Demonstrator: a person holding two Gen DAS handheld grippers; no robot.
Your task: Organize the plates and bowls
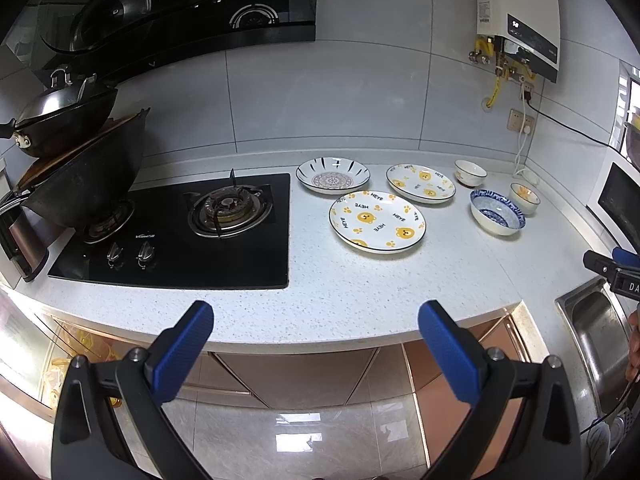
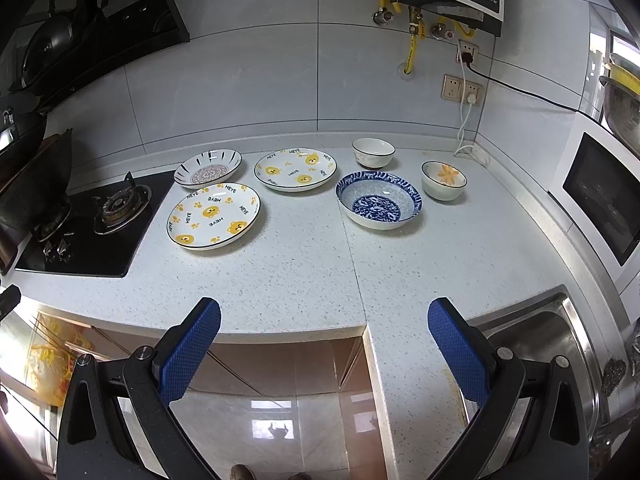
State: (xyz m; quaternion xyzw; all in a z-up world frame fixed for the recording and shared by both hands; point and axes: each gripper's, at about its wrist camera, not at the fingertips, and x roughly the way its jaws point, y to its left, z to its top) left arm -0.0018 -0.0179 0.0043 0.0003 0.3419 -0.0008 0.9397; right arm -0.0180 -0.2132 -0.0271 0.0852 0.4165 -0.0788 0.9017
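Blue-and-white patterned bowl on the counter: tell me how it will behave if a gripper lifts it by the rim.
The blue-and-white bowl looks like glazed ceramic, so probably rigid, fragile and slick against the pads. It is the largest bowl here, so likely heavier than the small bowl with the orange flower. Held at one rim, it may tilt.

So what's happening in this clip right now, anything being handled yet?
Nothing is held yet. A person holds the left tongs and the right tongs, both open, at the near edge of the counter. On it lie three plates: two bear plates and a striped plate. To their right stand three bowls: a blue bowl, a flower bowl and a white bowl. None are stacked; the sorting has not begun.
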